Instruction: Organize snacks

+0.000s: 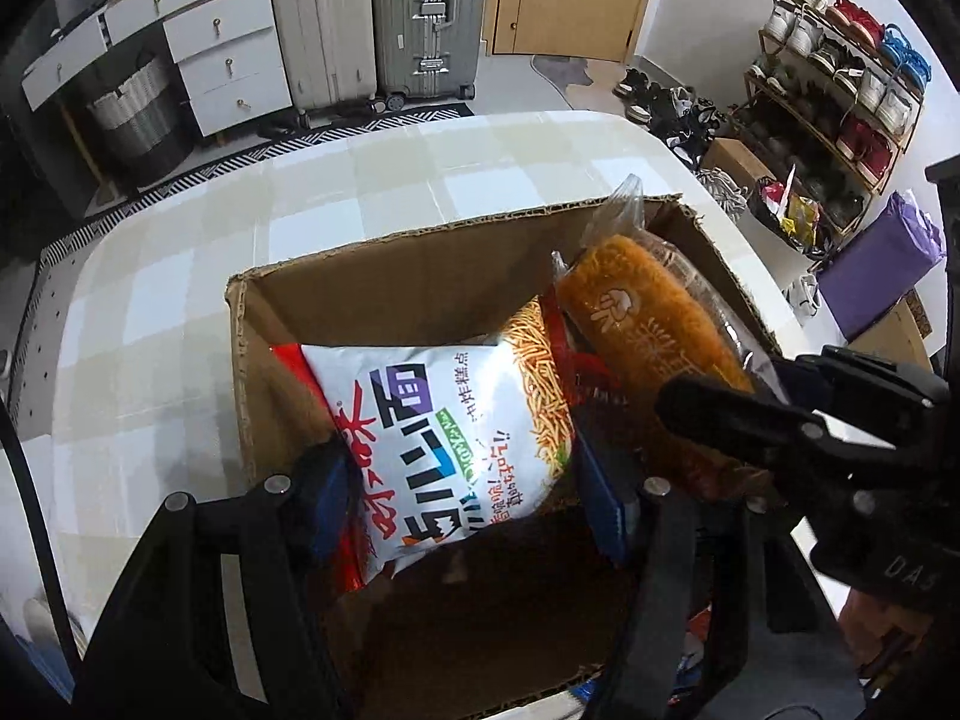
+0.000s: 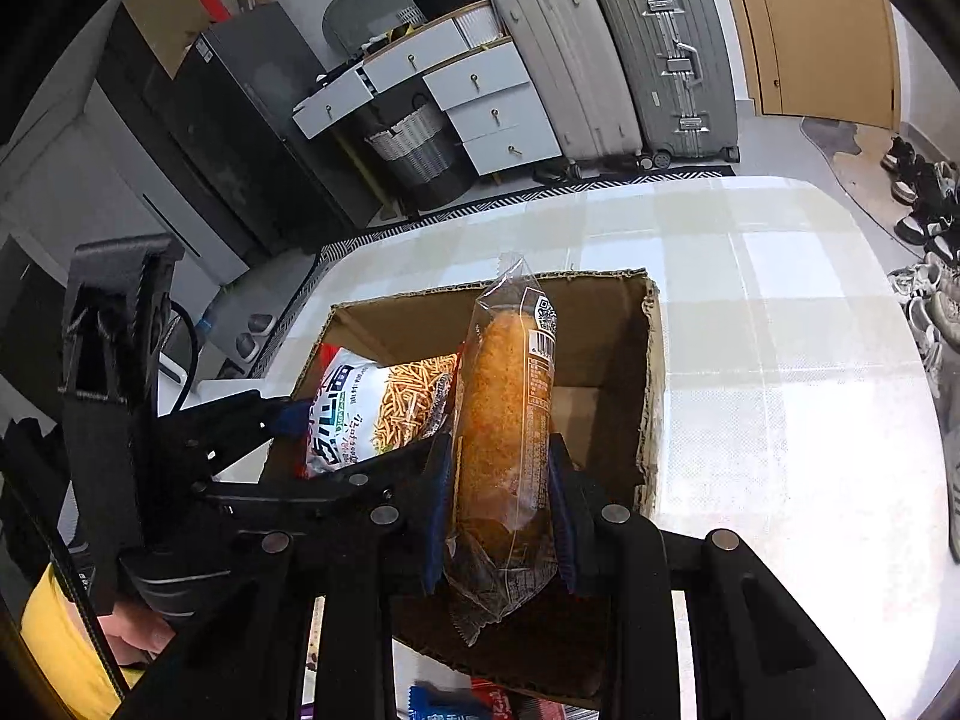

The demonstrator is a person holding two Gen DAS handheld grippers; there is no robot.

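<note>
Cardboard box [image 1: 384,276] takes both clamped packs: noodle bag [image 1: 456,444] left, bread [image 2: 510,420] right, QR label right-view only.

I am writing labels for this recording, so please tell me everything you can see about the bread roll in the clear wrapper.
The bread roll is long, golden-brown and crumb-coated, sealed in a clear plastic wrapper with crimped ends, a QR code and a printed label strip. The right gripper is shut on its lower part, blue pads pressing both sides. It is held tilted, its upper end over the open cardboard box, beside the white snack bag held between the pads of the left gripper. Whether it touches the box I cannot tell.
</note>
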